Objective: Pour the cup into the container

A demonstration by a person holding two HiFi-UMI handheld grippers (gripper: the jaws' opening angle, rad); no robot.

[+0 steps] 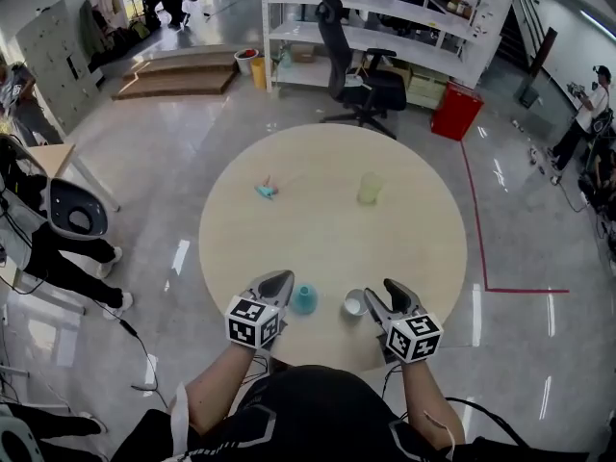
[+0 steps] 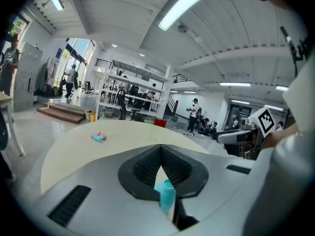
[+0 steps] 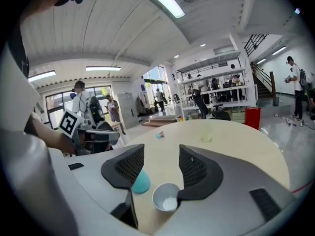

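Note:
A small teal cup (image 1: 304, 299) stands near the round table's (image 1: 289, 239) front edge, and a white cup (image 1: 355, 303) with something white in it stands just to its right. My left gripper (image 1: 279, 279) hovers beside the teal cup's left; its fingertips meet, with nothing gripped. In the left gripper view the teal cup (image 2: 166, 196) shows below the closed jaws of the left gripper (image 2: 160, 154). My right gripper (image 1: 390, 289) is just right of the white cup. It stands open (image 3: 161, 151) and empty above the white cup (image 3: 166, 197) and the teal cup (image 3: 141, 182).
A pale green translucent cup (image 1: 370, 189) stands at the table's far right, and a small teal and pink toy (image 1: 267, 190) lies at its far left. Behind the table are an office chair (image 1: 361, 75), shelving and a red bin (image 1: 456, 111). A person (image 1: 58, 258) sits at the left.

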